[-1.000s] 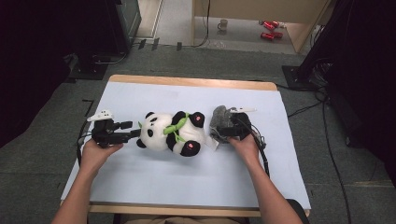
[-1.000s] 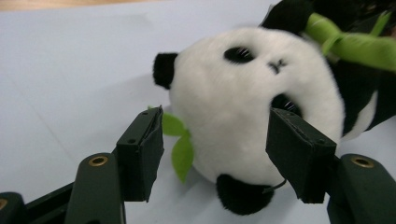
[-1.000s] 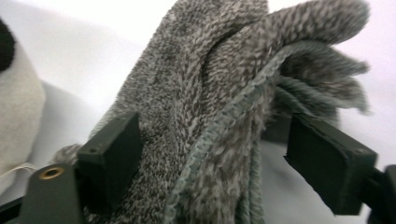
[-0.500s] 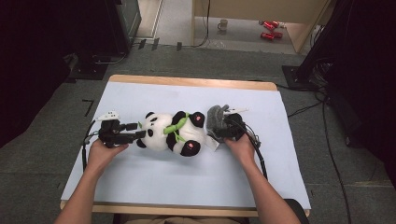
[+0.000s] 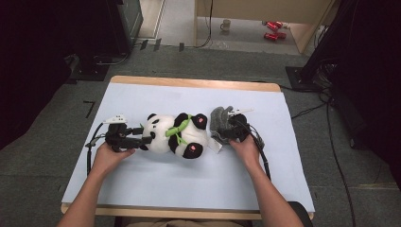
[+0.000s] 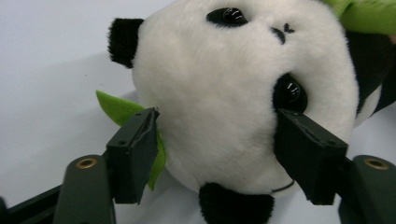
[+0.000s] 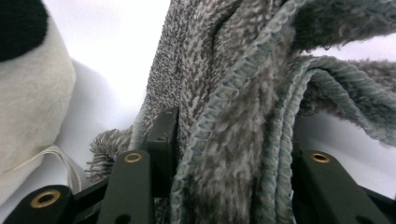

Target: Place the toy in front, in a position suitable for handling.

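Pale blue table cover (image 5: 156,198) fills my working area, with a toy panda (image 5: 177,135) lying on its back mid-table. My left gripper (image 5: 142,139) has its jaws pressed against the panda's head, one on each side, pinching it. My right gripper (image 5: 226,134) is clamped on a bunched grey towel (image 5: 218,120) just beside the panda's feet. I judge the towel is about to go onto the toy; next I should lift it and draw it across.

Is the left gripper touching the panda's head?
Touching. In the left gripper view, both jaws of the left gripper press against the panda on either side of its white head, one right below an eye.
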{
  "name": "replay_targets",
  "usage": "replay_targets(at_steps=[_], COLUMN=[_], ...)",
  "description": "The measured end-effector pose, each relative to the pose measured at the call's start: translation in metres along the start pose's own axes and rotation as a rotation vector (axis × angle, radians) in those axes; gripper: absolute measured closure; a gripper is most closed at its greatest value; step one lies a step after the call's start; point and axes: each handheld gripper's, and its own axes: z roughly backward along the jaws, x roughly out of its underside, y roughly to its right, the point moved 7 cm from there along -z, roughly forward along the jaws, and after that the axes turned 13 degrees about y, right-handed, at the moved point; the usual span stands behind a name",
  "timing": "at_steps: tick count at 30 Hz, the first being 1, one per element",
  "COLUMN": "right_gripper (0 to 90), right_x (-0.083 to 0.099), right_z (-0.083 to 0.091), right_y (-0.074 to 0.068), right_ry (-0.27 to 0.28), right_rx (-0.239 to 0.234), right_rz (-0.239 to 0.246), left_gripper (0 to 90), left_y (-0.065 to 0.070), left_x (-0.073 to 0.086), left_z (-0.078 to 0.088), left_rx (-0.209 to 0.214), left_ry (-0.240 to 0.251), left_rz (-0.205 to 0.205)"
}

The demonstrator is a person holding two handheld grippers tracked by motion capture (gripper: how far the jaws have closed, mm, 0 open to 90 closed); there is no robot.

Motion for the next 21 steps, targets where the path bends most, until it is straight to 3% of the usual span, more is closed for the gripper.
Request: replay_targets(at_steps=[3,6,8,11,14,16,18,21], right_gripper=[58.2,61.7,69.5,75.7,78.2,78.5,78.6,78.6], right_x=[0.000,0.000,-0.001,-0.003,-0.006,-0.011,-0.019,-0.027], right_z=[-0.001,0.000,0.000,0.000,0.004,0.008,0.017,0.027], right_y=[0.000,0.000,0.001,0.005,0.008,0.011,0.015,0.020], right_ry=[0.001,0.001,-0.009,-0.017,-0.026,-0.047,-0.008,0.038], right_rx=[-0.006,-0.014,-0.024,-0.038,-0.040,-0.028,-0.031,-0.038], right_rz=[0.017,0.023,-0.060,-0.133,-0.151,-0.163,-0.176,-0.205], left_gripper=[35.3,45.0,51.2,60.1,66.5,68.2,68.6,69.9], left_y=[0.001,0.002,0.006,0.011,0.018,0.025,0.030,0.037], left_x=[0.004,0.004,0.003,0.001,-0.001,-0.003,-0.007,-0.013], left_z=[-0.001,0.000,0.000,0.001,-0.002,-0.006,-0.009,-0.012], left_rx=[0.018,0.036,0.027,0.003,-0.004,-0.011,-0.022,-0.015], left_ry=[0.029,0.025,0.020,0.016,0.003,0.000,0.010,0.047], left_rz=[0.027,0.052,0.029,-0.004,-0.022,-0.056,-0.071,-0.045])
